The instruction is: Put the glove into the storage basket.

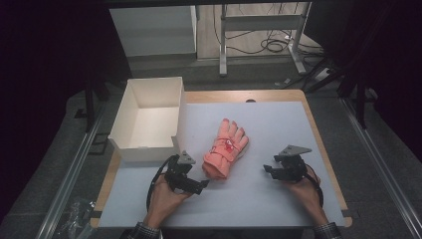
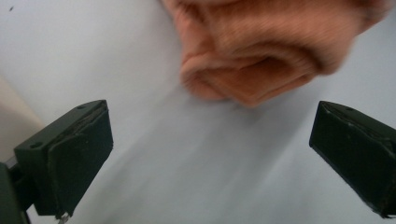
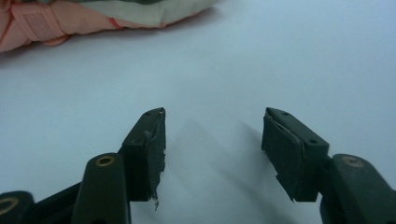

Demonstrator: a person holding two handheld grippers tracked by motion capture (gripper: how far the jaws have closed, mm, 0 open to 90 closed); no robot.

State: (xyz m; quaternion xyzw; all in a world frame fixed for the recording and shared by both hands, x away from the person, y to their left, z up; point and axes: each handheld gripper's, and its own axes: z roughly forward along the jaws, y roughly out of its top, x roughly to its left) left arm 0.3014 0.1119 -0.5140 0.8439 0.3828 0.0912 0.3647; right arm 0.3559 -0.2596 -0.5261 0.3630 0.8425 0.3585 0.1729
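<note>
The left hand-held gripper (image 1: 203, 184) sat released, jaws wide, just short of the glove's cuff. The right hand-held gripper (image 1: 268, 168) was released too, well apart from it. The pink glove (image 1: 225, 149) lay on the counter (image 1: 278, 129), beside a white box (image 1: 148, 119).

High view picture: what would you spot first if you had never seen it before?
The pink glove jumps out first, lying flat in the middle of the white table with its fingers pointing away from the person. Next comes the open white box at the table's far left corner. The left tongs sit open right by the glove's cuff, and the right tongs wait open farther off.
</note>
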